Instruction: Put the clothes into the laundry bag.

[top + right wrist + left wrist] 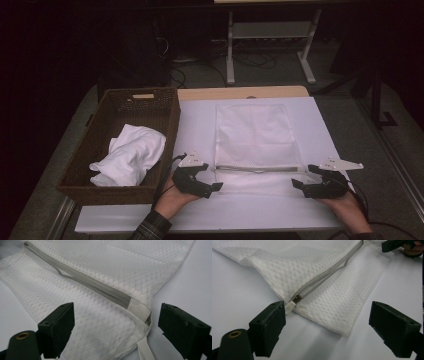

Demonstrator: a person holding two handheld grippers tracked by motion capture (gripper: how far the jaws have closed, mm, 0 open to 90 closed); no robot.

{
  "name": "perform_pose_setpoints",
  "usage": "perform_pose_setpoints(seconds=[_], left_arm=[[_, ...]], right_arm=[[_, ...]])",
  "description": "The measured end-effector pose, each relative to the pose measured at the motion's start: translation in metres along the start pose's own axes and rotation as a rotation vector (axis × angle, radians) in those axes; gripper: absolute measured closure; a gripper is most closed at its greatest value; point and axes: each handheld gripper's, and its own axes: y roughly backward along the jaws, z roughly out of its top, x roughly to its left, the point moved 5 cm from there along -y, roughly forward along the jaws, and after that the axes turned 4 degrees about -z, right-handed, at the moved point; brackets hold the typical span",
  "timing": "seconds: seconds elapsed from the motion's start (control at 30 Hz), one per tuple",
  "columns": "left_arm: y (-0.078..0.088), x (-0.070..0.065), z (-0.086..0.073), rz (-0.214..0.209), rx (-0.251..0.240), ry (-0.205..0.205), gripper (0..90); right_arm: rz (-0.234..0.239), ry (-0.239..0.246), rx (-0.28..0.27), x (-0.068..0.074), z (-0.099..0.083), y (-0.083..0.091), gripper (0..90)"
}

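Observation:
A white mesh bag (255,135) lies flat on the white table top (195,125), with a grey zipper (257,168) running across near its front edge. My left gripper (211,176) is open at the bag's near-left corner. In the left gripper view the zipper pull (295,300) lies just beside the left jaw, untouched, and the jaws of my left gripper (328,320) stand wide. My right gripper (304,176) is open at the near-right corner. There the mesh (100,322) and the zipper's closed end (135,306) lie between the jaws of my right gripper (116,322), unpressed.
A brown wicker basket (100,150) stands at the table's left and holds a crumpled white cloth (130,152). A white loop strap (143,350) hangs from the bag's right corner. Beyond the table are a dark floor and a white desk frame (270,30).

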Motion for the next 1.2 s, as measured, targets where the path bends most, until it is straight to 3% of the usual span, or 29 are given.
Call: perform_pose_setpoints(seconds=[1.2], left_arm=[[0.017,-0.005,0.04,-0.033,-0.011,-0.007,10.4]], right_arm=[[-0.001,0.013,-0.024,0.0,0.004,-0.002,10.6]])
